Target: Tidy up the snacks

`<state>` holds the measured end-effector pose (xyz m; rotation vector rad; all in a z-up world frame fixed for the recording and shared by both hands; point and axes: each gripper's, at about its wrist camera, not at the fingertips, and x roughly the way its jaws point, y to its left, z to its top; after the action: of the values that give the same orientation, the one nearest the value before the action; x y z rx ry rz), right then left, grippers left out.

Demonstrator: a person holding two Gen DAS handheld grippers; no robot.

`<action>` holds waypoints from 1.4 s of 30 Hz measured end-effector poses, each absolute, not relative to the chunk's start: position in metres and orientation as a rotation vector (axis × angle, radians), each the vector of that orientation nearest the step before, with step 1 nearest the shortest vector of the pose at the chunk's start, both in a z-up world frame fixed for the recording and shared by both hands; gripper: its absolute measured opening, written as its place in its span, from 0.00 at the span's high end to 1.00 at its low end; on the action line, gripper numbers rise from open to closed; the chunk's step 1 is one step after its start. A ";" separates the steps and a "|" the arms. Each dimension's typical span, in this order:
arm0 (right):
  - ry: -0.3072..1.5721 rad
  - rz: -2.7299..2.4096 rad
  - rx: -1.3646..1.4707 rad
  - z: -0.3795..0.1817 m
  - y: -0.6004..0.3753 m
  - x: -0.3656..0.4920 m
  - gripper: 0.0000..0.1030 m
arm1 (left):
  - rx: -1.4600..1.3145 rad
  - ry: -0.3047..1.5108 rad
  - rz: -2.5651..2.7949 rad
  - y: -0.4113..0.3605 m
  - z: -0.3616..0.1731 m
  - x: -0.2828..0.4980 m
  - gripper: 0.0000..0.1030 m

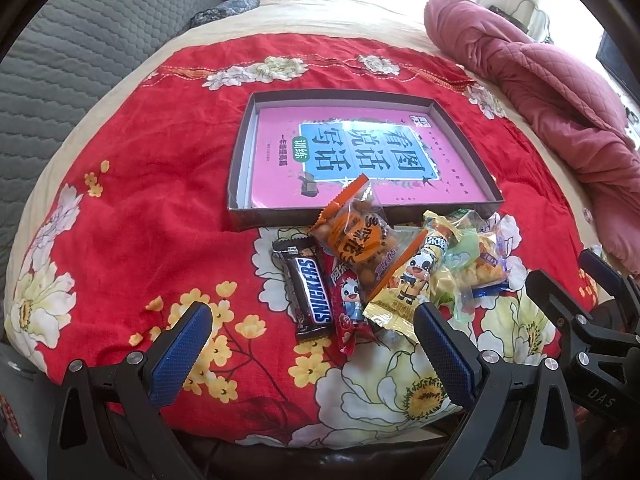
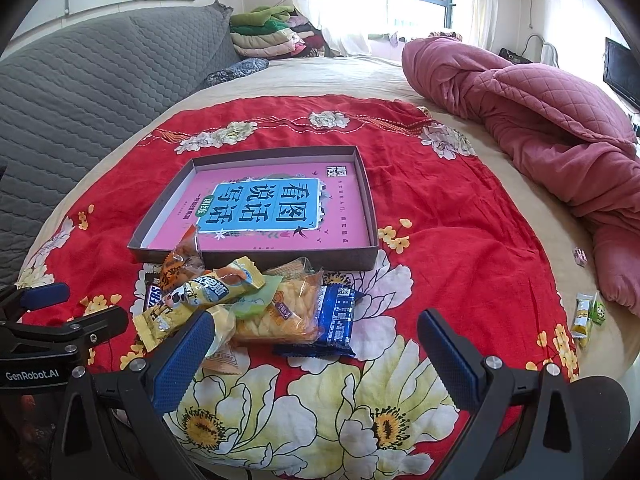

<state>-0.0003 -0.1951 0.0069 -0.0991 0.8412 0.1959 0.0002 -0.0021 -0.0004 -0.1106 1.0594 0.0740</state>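
Observation:
A pile of snack packets lies on the red floral cloth (image 1: 152,216) in front of a shallow grey box (image 1: 240,184) that holds a pink book (image 1: 344,152). In the left wrist view I see a Snickers bar (image 1: 310,292), a red packet (image 1: 348,304), an orange peanut bag (image 1: 354,236) and a yellow packet (image 1: 408,284). My left gripper (image 1: 312,348) is open just short of them. In the right wrist view a blue packet (image 2: 334,316) and a clear bag of crisps (image 2: 286,312) lie ahead. My right gripper (image 2: 316,352) is open near the blue packet. The box (image 2: 256,258) shows there too.
A pink quilted blanket (image 2: 540,120) is bunched at the right of the bed. Two small packets (image 2: 586,312) lie off the cloth at the right edge. A grey padded headboard (image 2: 80,92) stands at the left, folded clothes (image 2: 268,36) behind.

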 end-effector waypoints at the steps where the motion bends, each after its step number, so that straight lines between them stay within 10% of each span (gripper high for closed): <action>1: 0.842 0.195 -0.099 0.007 -0.195 0.000 0.01 | -0.110 1.059 0.074 -0.002 0.000 0.000 0.02; 42: 0.855 0.215 -0.062 0.001 -0.199 0.003 0.01 | -0.155 1.095 0.066 0.012 -0.011 0.003 0.02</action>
<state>0.0034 -0.1987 0.0012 -0.0616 0.8551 0.2146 0.0034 0.0124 -0.0112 -0.1551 1.0948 0.0665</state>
